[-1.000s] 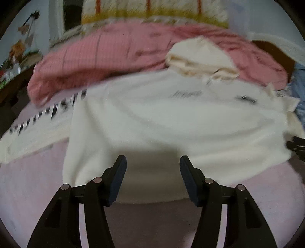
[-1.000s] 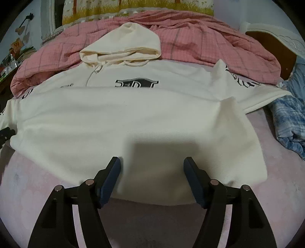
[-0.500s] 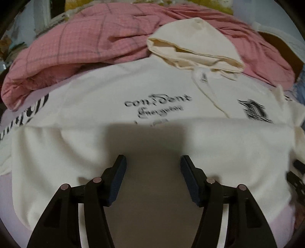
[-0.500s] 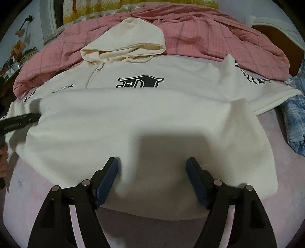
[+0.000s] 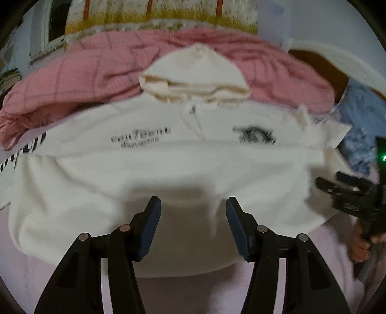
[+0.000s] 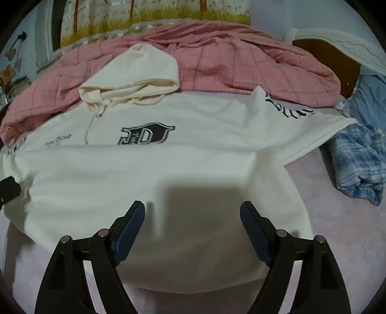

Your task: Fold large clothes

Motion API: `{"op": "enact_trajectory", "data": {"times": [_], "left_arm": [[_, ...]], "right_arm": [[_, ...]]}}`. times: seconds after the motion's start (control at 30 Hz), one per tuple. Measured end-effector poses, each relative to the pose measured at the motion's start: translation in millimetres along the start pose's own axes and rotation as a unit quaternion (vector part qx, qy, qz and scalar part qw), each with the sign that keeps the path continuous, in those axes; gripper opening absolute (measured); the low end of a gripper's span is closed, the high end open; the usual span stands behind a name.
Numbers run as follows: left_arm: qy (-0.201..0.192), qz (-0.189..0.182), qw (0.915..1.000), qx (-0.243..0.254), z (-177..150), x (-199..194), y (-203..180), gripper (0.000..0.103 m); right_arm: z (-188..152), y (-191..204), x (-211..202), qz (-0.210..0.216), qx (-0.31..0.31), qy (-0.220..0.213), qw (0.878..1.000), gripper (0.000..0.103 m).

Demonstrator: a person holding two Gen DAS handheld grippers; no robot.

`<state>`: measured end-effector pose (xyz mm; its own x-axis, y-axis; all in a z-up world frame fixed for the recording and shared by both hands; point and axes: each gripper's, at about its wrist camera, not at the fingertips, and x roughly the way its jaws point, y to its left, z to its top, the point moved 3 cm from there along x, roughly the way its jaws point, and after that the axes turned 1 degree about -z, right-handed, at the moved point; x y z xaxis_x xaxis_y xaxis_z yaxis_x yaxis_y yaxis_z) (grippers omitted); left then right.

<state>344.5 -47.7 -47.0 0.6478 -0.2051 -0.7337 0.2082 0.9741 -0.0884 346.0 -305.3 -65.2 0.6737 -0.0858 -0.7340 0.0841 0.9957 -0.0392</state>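
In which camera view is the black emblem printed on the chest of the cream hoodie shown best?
The right wrist view shows it best: the black emblem on the cream hoodie is sharp there, left of centre, with its outline clear. In the left wrist view the same emblem is blurred and sits further right.

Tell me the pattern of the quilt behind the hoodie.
Pink with a thin darker grid check; the quilt shows best in the right wrist view.

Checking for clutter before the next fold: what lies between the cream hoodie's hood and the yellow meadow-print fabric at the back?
In the right wrist view, only the rumpled pink checked quilt lies between the cream hoodie's hood and the meadow-print fabric.
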Motion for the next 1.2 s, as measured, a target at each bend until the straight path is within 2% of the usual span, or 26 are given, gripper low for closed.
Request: {"op": "enact_trajectory", "data": {"times": [0.1, 0.17, 0.43, 0.53, 0.6, 0.7, 0.8, 0.87, 1.03, 1.13, 1.2], "left_arm": [[0.016, -0.002, 0.9995, -0.026, -4.2, 24.3, 6.7, 0.060], [0.012, -0.004, 0.9996, -0.024, -4.3, 26.4, 7.2, 0.062], [-0.010, 0.002, 0.9998, -0.015, -7.7, 21.9, 5.4, 0.061], [-0.025, -0.001, 0.9995, -0.018, -6.1, 14.3, 7.9, 0.061], [-0.063, 0.020, 0.9978, -0.008, -4.5, -4.5, 6.1, 0.060], [-0.136, 0.053, 0.9890, 0.023, -2.5, -47.4, -4.4, 0.064], [-0.193, 0.072, 0.9782, 0.026, 7.3, -89.9, -14.8, 0.068], [-0.227, 0.069, 0.9712, 0.022, 17.0, -118.1, -21.9, 0.071], [-0.305, 0.070, 0.9494, 0.029, 37.0, -179.4, -40.6, 0.100], [-0.353, 0.071, 0.9320, 0.036, 44.0, -209.0, -46.8, 0.103], [-0.368, 0.068, 0.9264, 0.038, 52.0, -224.1, -47.2, 0.103]], "right_arm": [[-5.2, 0.4, 11.2, -0.025, -0.015, 0.035, 0.999, 0.086], [-5.9, 4.0, 13.4, -0.035, -0.027, 0.031, 0.999, 0.088], [-7.4, -0.5, 21.6, -0.017, -0.016, 0.034, 0.999, 0.092], [-7.7, 0.5, 19.6, -0.016, -0.016, 0.030, 0.999, 0.092], [-6.3, 0.0, 13.3, -0.013, -0.012, 0.019, 1.000, 0.092], [-1.7, -3.8, -6.7, -0.017, 0.003, -0.014, 1.000, 0.092], [8.3, -7.3, -39.9, -0.003, 0.019, -0.061, 0.998, 0.092], [14.6, -8.2, -66.3, 0.011, 0.027, -0.102, 0.994, 0.095], [23.6, -7.9, -117.5, 0.035, 0.027, -0.178, 0.983, 0.097], [27.4, -10.4, -143.3, 0.040, 0.025, -0.201, 0.978, 0.099], [30.7, -12.8, -160.1, 0.047, 0.018, -0.214, 0.976, 0.103]]}}
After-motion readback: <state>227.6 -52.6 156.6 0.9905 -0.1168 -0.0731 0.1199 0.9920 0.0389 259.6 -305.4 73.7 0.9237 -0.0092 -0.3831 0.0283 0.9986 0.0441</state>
